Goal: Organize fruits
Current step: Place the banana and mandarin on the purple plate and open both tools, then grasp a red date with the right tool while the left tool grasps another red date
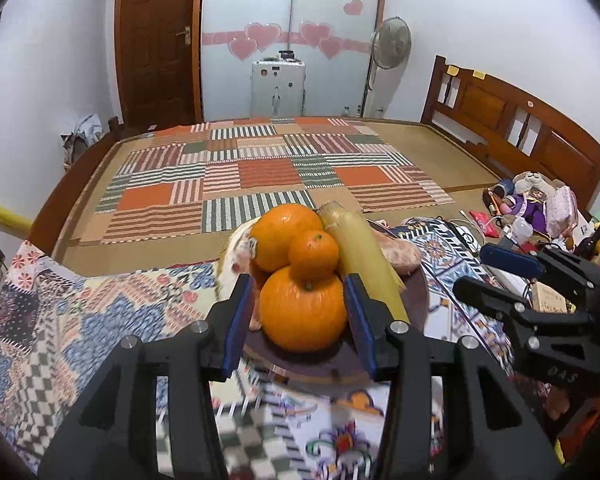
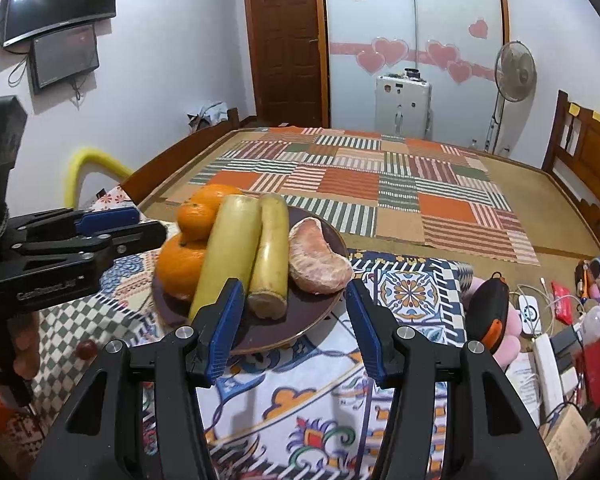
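A dark brown plate (image 2: 268, 332) stands on a patterned cloth and holds three oranges, two pale yellow sugarcane-like sticks (image 2: 224, 252) and a peeled pink pomelo segment (image 2: 320, 260). In the left wrist view my left gripper (image 1: 300, 304) is open, its blue pads on either side of the nearest big orange (image 1: 304, 312); a small orange (image 1: 314, 254) and another big one (image 1: 282, 234) sit behind it. My right gripper (image 2: 294, 316) is open and empty just in front of the plate's near rim. It also shows in the left wrist view (image 1: 496, 272).
A patchwork mat (image 2: 360, 188) covers the wooden bed beyond the plate. Clutter lies at the right: a black and orange case (image 2: 490, 312), cables, a power strip, toys. A small red fruit (image 2: 86, 348) lies on the cloth at the left.
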